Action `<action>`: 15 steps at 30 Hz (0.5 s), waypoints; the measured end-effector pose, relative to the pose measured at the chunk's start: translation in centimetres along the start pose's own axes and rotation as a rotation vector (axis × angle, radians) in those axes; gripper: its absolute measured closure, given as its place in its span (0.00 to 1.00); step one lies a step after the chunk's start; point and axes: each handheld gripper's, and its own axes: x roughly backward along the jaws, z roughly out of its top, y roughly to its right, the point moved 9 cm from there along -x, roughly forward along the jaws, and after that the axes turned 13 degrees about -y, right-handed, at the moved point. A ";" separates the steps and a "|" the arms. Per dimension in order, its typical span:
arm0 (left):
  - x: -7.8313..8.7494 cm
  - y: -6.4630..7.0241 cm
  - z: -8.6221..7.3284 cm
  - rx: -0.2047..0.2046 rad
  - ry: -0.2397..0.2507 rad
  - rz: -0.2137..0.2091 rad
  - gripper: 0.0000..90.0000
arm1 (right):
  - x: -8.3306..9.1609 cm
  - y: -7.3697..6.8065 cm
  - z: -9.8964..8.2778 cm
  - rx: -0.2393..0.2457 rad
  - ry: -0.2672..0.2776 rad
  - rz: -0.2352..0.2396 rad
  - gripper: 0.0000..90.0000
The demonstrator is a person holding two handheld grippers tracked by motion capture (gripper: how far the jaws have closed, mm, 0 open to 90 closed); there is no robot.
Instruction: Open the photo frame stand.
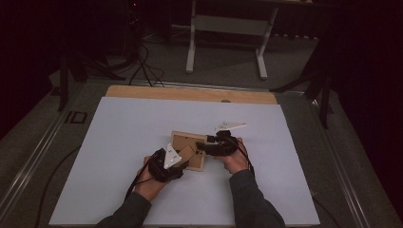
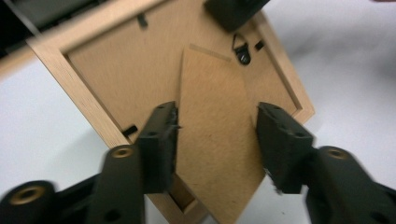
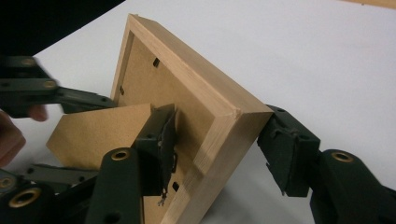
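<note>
At the left of the high view, our left gripper (image 1: pixel 177 160) reaches in over the back of the wooden picture frame (image 1: pixel 183 141), which lies face down near the middle of the white surface (image 1: pixel 119 142). In the left gripper view its fingers (image 2: pixel 161 140) straddle the cardboard easel stand (image 2: pixel 215 130), which is swung up off the backing; the left finger touches its edge while the right stands clear, so we read them as released. To the right, our right gripper (image 1: pixel 203 145) brackets the frame's corner (image 3: pixel 233 116), fingers (image 3: pixel 161 144) spread and not visibly pressing. We judge the stand half deployed; standing the frame upright remains.
</note>
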 end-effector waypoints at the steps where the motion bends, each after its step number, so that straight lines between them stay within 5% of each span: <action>1: -0.1 0.0 0.0 0.025 -0.004 -0.040 0.51 | 0.1 -0.1 0.0 0.006 0.002 -0.006 0.52; 8: 0.2 -0.5 -0.4 0.150 -0.042 -0.167 0.55 | 0.2 -0.3 0.0 0.016 0.005 -0.006 0.53; 15: 0.4 -0.1 -0.5 0.150 -0.064 -0.229 0.69 | 0.6 -0.7 0.0 0.039 0.007 -0.001 0.56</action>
